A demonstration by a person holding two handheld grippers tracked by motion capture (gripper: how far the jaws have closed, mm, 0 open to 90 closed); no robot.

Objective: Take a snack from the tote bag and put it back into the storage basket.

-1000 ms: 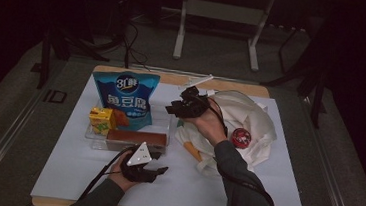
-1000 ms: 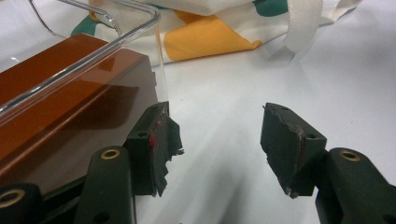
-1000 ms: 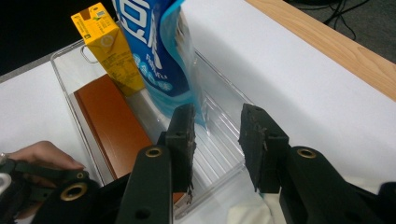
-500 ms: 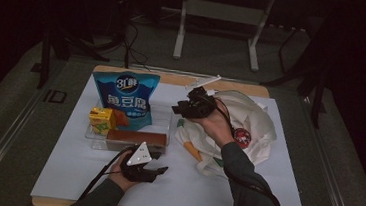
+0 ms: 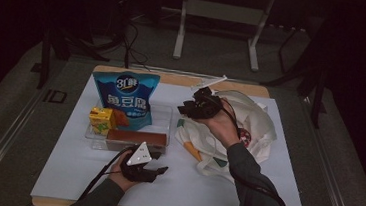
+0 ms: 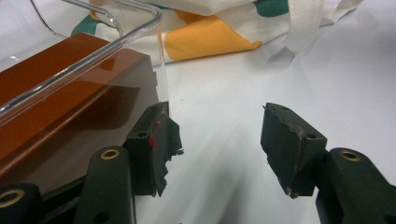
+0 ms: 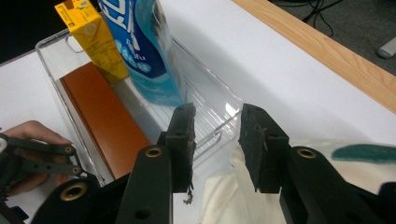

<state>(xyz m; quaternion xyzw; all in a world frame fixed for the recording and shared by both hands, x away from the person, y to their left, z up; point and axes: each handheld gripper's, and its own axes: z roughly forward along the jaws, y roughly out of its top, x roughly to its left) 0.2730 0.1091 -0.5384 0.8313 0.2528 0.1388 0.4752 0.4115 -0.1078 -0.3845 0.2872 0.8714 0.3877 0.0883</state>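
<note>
White sheet (image 5: 214, 186) covers the wooden table (image 5: 173, 78), high view. Clear plastic tray (image 5: 167, 114) sits left of centre, holding a blue snack bag (image 5: 127, 98) upright, a yellow juice carton (image 5: 100, 120) and a brown box (image 5: 135, 138) lying along the near wall. Cloth tote bag (image 5: 249, 124), white with orange and green print, lies right of the tray. Left gripper (image 5: 157, 170) rests on the sheet just in front of the tray, jaws apart. Right gripper (image 5: 184, 110) held above the gap between tray and bag, tilted toward the tray.

Left gripper view: jaws wide apart, nothing between; one jaw just beside the tray corner, brown box behind the clear wall, tote bag farther off.

Right gripper view: jaws apart with a narrow gap, empty, over the tray's handled end wall and the bag's edge.
</note>
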